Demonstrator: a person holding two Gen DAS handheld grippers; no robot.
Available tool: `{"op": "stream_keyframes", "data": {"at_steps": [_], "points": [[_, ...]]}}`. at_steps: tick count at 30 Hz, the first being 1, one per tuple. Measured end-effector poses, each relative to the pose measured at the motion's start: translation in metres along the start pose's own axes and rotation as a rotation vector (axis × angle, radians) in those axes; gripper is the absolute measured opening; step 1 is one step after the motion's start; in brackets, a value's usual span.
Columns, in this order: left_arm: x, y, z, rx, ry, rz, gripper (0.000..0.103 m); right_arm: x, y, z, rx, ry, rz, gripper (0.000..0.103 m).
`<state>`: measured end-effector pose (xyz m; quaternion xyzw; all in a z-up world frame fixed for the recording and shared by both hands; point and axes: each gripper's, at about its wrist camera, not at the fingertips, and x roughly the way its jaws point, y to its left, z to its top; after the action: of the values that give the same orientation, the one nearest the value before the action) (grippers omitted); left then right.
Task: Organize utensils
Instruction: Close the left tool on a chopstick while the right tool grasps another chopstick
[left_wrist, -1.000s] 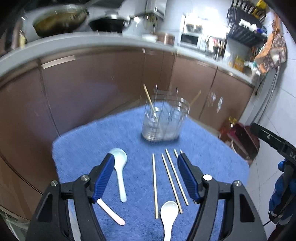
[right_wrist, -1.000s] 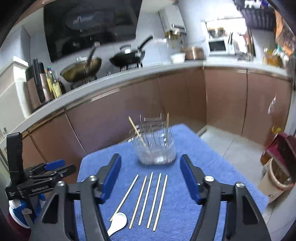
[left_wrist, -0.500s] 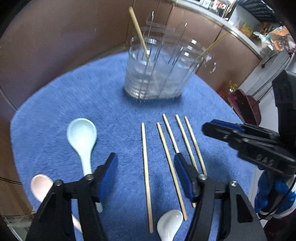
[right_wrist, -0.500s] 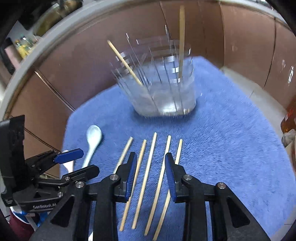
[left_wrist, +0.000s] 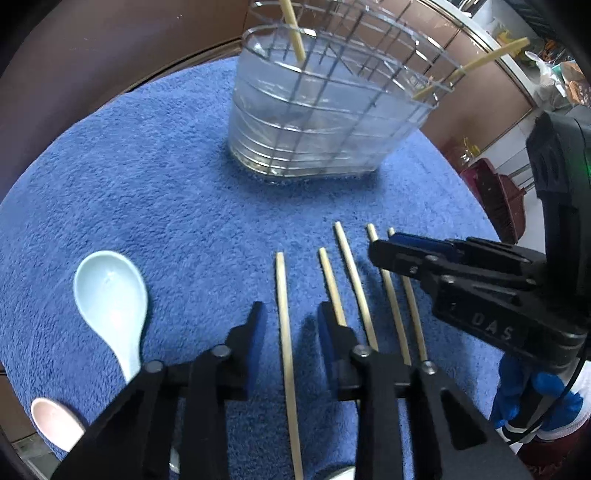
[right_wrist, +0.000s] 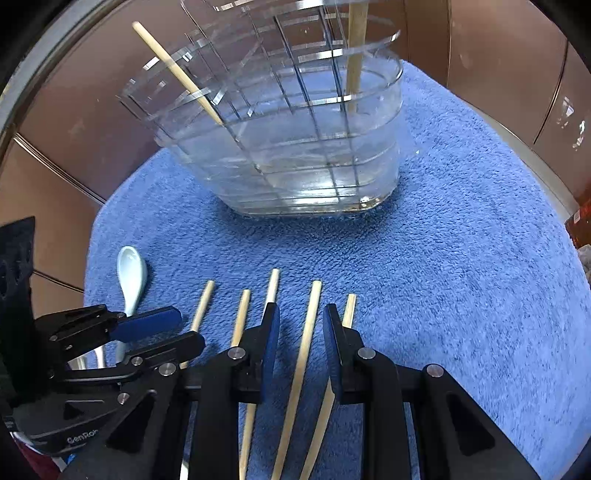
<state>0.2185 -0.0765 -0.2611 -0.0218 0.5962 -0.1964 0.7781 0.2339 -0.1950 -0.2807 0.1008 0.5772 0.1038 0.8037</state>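
Several wooden chopsticks lie side by side on a blue towel (left_wrist: 147, 177). My left gripper (left_wrist: 291, 314) is low over the towel, open, its fingers on either side of the leftmost chopstick (left_wrist: 284, 325). My right gripper (right_wrist: 301, 321) is open, its fingers straddling the second chopstick from the right (right_wrist: 306, 339). A clear utensil holder (left_wrist: 325, 110) with a wire grid stands behind and holds two chopsticks (right_wrist: 177, 74). A pale blue spoon (left_wrist: 114, 302) and a pink spoon (left_wrist: 55, 424) lie at the left.
The towel (right_wrist: 461, 258) covers a small round table. Brown cabinet doors (right_wrist: 480, 55) stand behind it. The right gripper's body (left_wrist: 498, 295) is close beside the left one over the chopsticks. A red object (left_wrist: 495, 192) is on the floor at right.
Both grippers have come down and forward to the row of chopsticks. Both jaws have narrowed, each now straddling one chopstick.
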Motion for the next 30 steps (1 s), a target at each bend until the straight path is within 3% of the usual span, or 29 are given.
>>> {"op": "stream_keyframes", "data": {"at_steps": [2,9,14,18,24,30], "points": [[0.006,-0.001,0.003,0.004,0.014,0.004,0.019,0.009,0.000,0.003,-0.002,0.019,-0.011,0.018],[0.015,-0.004,0.008,0.010,0.024,0.028,0.015,0.023,0.010,0.007,-0.012,0.028,-0.040,0.012],[0.018,-0.008,0.006,0.008,0.002,0.047,0.005,0.022,0.008,0.002,0.028,0.009,-0.022,0.007],[0.009,-0.006,-0.004,0.011,-0.030,0.051,0.005,0.011,0.002,-0.004,0.048,-0.023,0.006,0.007],[-0.023,-0.010,-0.022,0.030,-0.142,0.067,0.005,-0.028,0.014,-0.014,0.027,-0.114,0.042,0.006],[-0.070,-0.030,-0.048,0.091,-0.348,0.113,0.005,-0.080,0.029,-0.046,-0.041,-0.242,0.070,0.006]]}}
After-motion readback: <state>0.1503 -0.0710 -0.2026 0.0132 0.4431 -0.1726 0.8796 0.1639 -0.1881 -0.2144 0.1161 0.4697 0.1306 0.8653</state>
